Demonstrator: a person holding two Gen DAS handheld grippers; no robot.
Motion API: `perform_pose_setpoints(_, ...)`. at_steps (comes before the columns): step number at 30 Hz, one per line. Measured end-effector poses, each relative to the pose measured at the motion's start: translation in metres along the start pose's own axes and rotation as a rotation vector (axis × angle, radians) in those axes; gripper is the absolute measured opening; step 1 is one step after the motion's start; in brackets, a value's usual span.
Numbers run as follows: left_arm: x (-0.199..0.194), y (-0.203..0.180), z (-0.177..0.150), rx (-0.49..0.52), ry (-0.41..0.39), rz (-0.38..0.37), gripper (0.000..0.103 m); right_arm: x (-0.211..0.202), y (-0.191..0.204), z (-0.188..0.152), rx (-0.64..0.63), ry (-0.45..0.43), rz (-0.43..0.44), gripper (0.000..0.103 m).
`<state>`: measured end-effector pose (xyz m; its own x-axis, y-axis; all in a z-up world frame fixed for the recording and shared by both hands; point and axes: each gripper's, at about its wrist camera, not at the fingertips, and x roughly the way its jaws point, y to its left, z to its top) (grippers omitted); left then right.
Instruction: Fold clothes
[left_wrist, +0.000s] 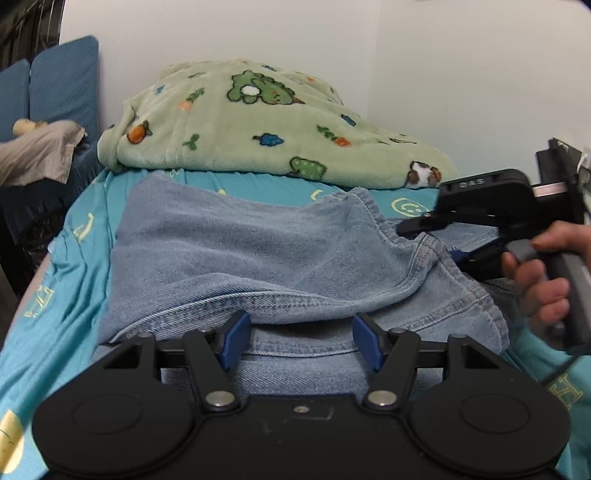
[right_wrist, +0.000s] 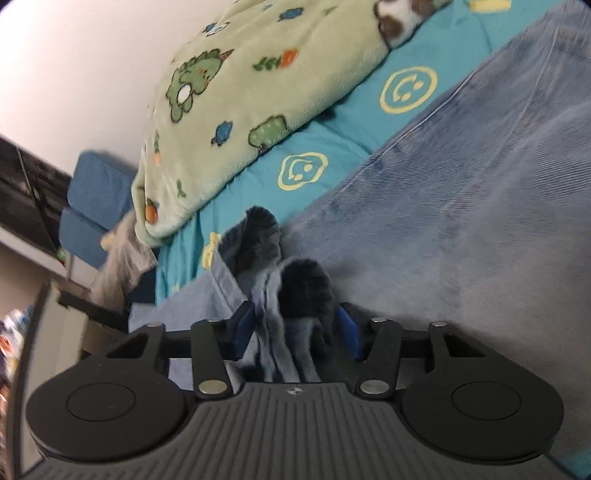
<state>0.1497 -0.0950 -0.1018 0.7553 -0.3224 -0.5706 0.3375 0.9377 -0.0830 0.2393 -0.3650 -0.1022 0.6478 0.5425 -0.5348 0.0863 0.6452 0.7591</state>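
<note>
bunched denim jeans (right_wrist: 288, 295) on the bed (right_wrist: 332, 147) are gathered between the right claw (right_wrist: 295, 332), whose partial closure may let folds slip, while the left claw (left_wrist: 301, 341) is held wide beneath a hem.

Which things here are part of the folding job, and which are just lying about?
In the job:
- denim garment
- left tool, open at its hem
- right tool, bunched denim between its pads

Lying about:
- green fleece blanket
- turquoise bedsheet
- blue cushions

Both wrist views low, close over jeans (left_wrist: 258, 251), sharing blanket (left_wrist: 258, 122)
</note>
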Motion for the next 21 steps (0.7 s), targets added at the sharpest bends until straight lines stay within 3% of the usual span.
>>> perform_pose_setpoints(1, 0.001, 0.001, 0.0, -0.006, 0.002, -0.003, 0.059, 0.003, 0.001, 0.002, 0.007, -0.003, -0.006, 0.047)
perform_pose_setpoints(3, 0.001, 0.003, 0.0, -0.012, -0.001, -0.011, 0.059, 0.008, 0.004, 0.005, 0.017, -0.009, -0.02, 0.019)
perform_pose_setpoints(6, 0.001, 0.004, 0.002, -0.027, -0.001, -0.022, 0.059, -0.001, 0.018, 0.012, -0.045, -0.084, -0.026, 0.005)
perform_pose_setpoints(12, -0.004, 0.009, 0.005, -0.067, -0.01, -0.043, 0.059, -0.017, 0.042, 0.017, -0.207, -0.231, -0.019, 0.003)
perform_pose_setpoints(16, -0.007, 0.012, 0.006, -0.093, -0.002, -0.051, 0.059, -0.005, 0.031, 0.021, -0.284, -0.241, -0.16, 0.003)
perform_pose_setpoints(19, -0.009, 0.015, 0.009, -0.106, -0.006, -0.048, 0.059, 0.006, 0.011, 0.017, -0.231, -0.17, -0.222, 0.013)
perform_pose_setpoints(21, -0.012, 0.018, 0.011, -0.115, -0.014, -0.048, 0.059, -0.001, 0.009, 0.014, -0.233, -0.185, -0.255, 0.031)
